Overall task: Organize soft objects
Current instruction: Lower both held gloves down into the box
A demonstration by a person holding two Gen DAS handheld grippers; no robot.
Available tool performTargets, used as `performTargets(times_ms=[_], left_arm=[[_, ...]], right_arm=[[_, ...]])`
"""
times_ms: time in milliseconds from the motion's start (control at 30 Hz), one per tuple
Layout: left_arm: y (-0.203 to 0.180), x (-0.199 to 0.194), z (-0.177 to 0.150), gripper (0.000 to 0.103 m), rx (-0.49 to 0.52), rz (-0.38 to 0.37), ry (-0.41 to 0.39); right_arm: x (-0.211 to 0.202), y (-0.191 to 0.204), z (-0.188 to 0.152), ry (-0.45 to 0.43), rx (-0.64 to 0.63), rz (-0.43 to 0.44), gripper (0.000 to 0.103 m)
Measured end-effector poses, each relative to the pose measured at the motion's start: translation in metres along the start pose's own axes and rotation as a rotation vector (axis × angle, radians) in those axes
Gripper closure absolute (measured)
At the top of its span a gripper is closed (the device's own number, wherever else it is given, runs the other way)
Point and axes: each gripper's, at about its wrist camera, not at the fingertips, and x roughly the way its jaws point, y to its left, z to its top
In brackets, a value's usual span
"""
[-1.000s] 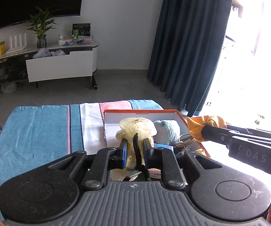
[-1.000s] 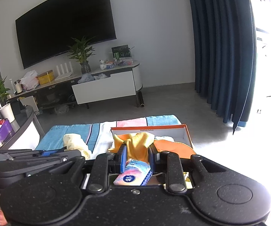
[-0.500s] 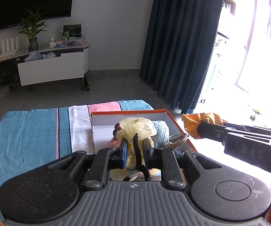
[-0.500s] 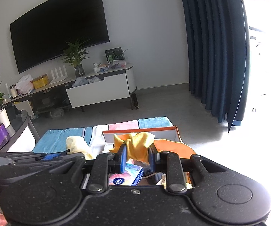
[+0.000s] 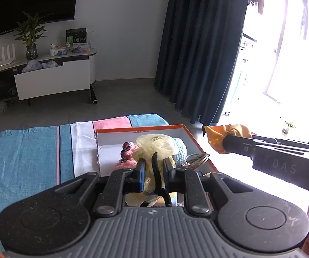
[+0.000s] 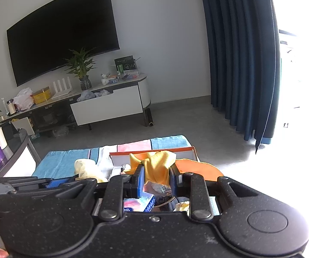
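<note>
Cloth is in both grippers, and the change is in where each sits over the orange-rimmed box [image 5: 188, 132]. The left gripper [image 5: 153, 168] has its fingers [image 5: 140, 167] drawn close on the pale yellow soft item [image 5: 156, 145], a black cord running between them. Against the picture a second ago, the box has slid toward the middle of the left view and more of its white floor shows, so the pink knitted piece [image 5: 127, 153] now appears beside the light blue knit [image 5: 180, 150]. I judge the left gripper has swung right, bringing its load over the box's open left part.

The right gripper [image 6: 157, 177] has its fingers narrowed on the yellow-orange cloth [image 6: 157, 163], which hangs in front of the box's far wall. In the right view the tissue packet [image 6: 139, 204] has dropped lower and is now partly hidden, so that gripper seems to have lifted or tilted up. Neither item is released yet; both remain to be set down on the striped table [image 5: 25, 150] or in the box.
</note>
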Motion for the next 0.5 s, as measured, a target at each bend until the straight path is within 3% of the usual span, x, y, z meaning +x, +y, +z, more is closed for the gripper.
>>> performTargets(times_ms=[500], left_arm=[[-0.0113,0.0065,-0.0001,0.084,0.028,-0.022,0.009]], right_arm=[[0.0022,-0.0037,0.0001,0.0,0.004,-0.005,0.073]])
